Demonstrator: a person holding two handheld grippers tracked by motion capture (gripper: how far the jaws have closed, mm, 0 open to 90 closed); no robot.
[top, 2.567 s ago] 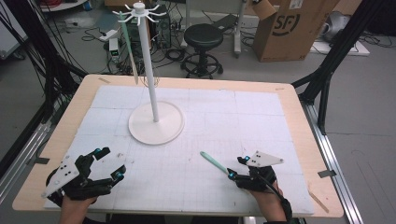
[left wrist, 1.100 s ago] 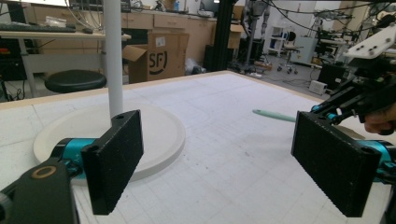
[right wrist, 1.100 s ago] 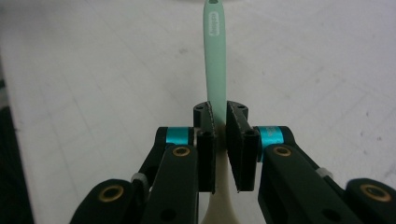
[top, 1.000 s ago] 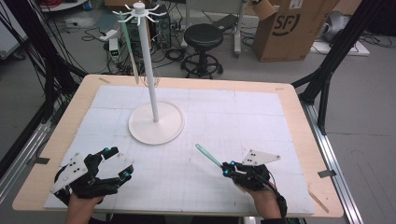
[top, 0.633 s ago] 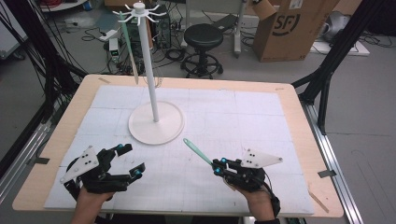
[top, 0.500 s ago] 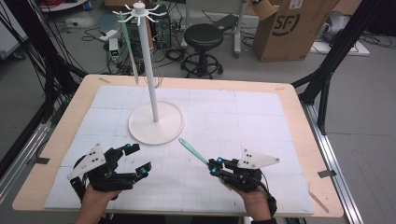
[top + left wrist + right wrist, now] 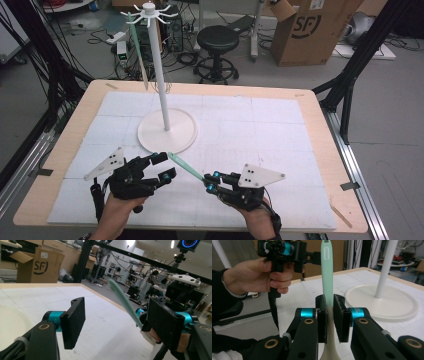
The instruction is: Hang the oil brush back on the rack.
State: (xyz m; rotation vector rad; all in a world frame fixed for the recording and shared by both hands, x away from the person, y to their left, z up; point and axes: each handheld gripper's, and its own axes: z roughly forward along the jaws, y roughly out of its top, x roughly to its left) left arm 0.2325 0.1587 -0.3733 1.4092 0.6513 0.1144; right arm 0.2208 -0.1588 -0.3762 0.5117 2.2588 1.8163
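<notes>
Toothbrush sits pinched in your right gripper, jaws pressed on it near the bristle end, just past the white head. Its long axis runs up and away from those jaws, the mint handle slanting toward your left gripper and the stand. In the right gripper view the handle rises straight out between the jaws, its hole end farthest from you.

Your left gripper is spread wide, holding nothing; the handle tip lies just beside its jaws, seemingly level with the gap, so this hand is the nearer one to take the free end. In the left gripper view the handle crosses ahead, closer to one jaw than the other. A second brush hangs from the stand's top.
</notes>
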